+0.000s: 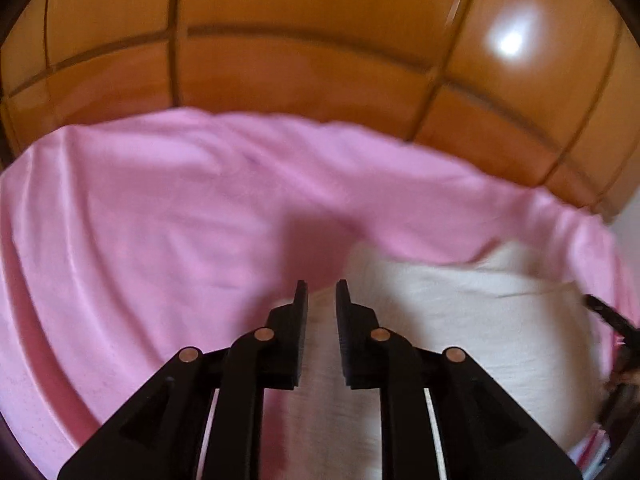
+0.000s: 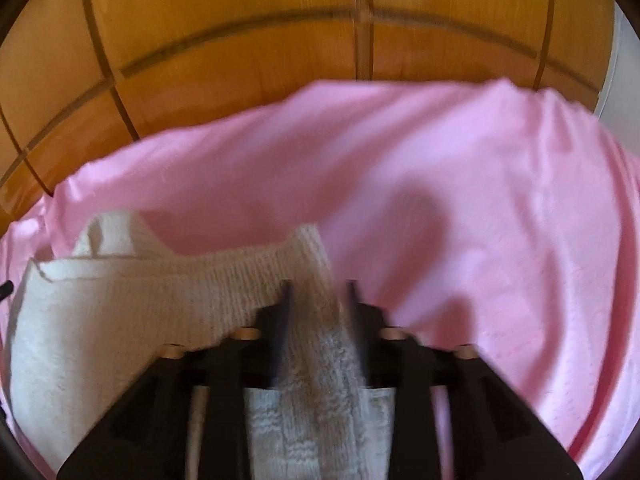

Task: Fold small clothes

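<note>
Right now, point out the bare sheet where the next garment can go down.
Free: pink sheet right of the white garment, up to the wooden panels; also left of the left gripper. Crowded: the garment's patch, a fold between the right gripper fingers.

Pink sheet (image 2: 500,200) open from 12 to 3 o'clock; white garment (image 2: 100,300) (bunched) blocks 9; wooden panelling (image 2: 240,60) behind.

Left wrist view: rides the left hand-held gripper (image 1: 321,292), facing forward and steeply downward, close over the pink sheet (image 1: 160,208). Right wrist view: rides the right hand-held gripper (image 2: 318,292), same downward tilt, equally near. Shared: pink sheet, white knitted garment (image 2: 120,292), wooden panelled wall (image 1: 300,20) beyond.
</note>
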`<state>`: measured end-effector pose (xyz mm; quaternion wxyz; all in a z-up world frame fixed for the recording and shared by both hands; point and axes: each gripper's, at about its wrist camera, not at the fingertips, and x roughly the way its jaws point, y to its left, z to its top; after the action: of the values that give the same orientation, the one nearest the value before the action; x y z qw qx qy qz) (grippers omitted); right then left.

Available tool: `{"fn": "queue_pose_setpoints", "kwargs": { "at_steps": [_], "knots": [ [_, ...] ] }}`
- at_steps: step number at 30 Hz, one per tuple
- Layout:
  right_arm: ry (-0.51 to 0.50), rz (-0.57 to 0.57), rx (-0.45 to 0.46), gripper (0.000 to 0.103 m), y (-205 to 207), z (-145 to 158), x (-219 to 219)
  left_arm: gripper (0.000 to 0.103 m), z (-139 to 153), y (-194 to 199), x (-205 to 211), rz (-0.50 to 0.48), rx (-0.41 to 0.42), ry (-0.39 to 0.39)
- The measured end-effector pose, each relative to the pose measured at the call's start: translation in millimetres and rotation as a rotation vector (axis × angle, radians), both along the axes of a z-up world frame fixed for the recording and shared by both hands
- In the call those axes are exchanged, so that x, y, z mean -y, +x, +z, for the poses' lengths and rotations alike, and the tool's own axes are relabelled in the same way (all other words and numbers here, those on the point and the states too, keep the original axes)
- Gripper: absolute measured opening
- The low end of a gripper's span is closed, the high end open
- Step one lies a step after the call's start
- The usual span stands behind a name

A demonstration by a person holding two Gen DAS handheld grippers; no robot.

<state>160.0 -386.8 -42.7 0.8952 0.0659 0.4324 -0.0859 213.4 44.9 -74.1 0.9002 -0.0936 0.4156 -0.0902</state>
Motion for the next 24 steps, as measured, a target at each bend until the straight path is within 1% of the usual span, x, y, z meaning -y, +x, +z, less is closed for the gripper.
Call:
{"fn": "queue_pose_setpoints", "kwargs": {
  "at_steps": [2,3,4,5,6,7,9,10,11,12,13,14,17,19,22,24],
  "knots": [
    [0.035,0.046,0.031,0.040,-4.9,11.8,-11.0,0.016,8.3,-4.6,10.4,-0.066,0.020,-0.031],
    [0.063,0.080,0.039,0.040,-5.6,15.8,-18.8,0.016,9.5,-6.1,19.8,-0.118,0.014,-0.052],
    [0.106,0.133,0.034,0.040,-4.1,16.8,-32.0,0.021,9.1,-7.8,30.3,-0.158,0.006,-0.063],
    [0.118,0.154,0.026,0.040,-1.3,16.1,-40.2,0.033,7.3,-8.2,38.5,-0.184,-0.001,-0.061],
    [0.139,0.189,0.004,0.040,3.5,10.6,-52.6,0.040,2.5,-7.2,51.2,-0.219,-0.015,-0.048],
    [0.149,0.210,-0.019,0.040,8.1,5.3,-60.9,0.051,-4.4,-3.3,62.6,-0.238,-0.034,-0.026],
    [0.141,0.230,-0.077,0.040,18.4,-11.9,-77.5,0.052,-18.5,-0.3,79.8,-0.262,-0.077,-0.001],
    [0.148,0.233,-0.111,0.038,23.7,-23.8,-85.0,0.048,-27.7,2.1,86.6,-0.259,-0.091,0.022],
    [0.145,0.236,-0.125,0.024,25.8,-30.4,-89.1,0.033,-33.9,1.7,90.4,-0.244,-0.085,0.046],
    [0.128,0.247,-0.126,0.019,26.3,-33.9,-94.9,0.011,-37.5,-1.0,93.2,-0.240,-0.079,0.061],
    [0.114,0.249,-0.119,0.008,24.9,-32.4,-98.0,0.006,-38.2,-3.6,94.3,-0.237,-0.071,0.064],
    [0.104,0.252,-0.112,0.004,22.9,-29.3,-99.8,0.005,-34.7,-8.2,92.9,-0.225,-0.043,0.057],
    [0.073,0.261,-0.073,0.003,16.7,-16.0,-100.0,0.004,-22.2,-19.1,87.4,-0.205,0.022,0.044],
    [0.075,0.259,-0.022,0.003,10.6,0.4,-98.2,0.004,-11.2,-24.8,83.2,-0.192,0.070,0.031],
    [0.074,0.254,0.042,0.003,10.1,20.0,-96.9,0.004,-0.2,-23.1,82.9,-0.175,0.117,0.025],
    [0.067,0.255,0.060,0.003,14.4,25.2,-97.9,0.004,4.0,-16.3,85.9,-0.163,0.134,0.038]
  ]
}}
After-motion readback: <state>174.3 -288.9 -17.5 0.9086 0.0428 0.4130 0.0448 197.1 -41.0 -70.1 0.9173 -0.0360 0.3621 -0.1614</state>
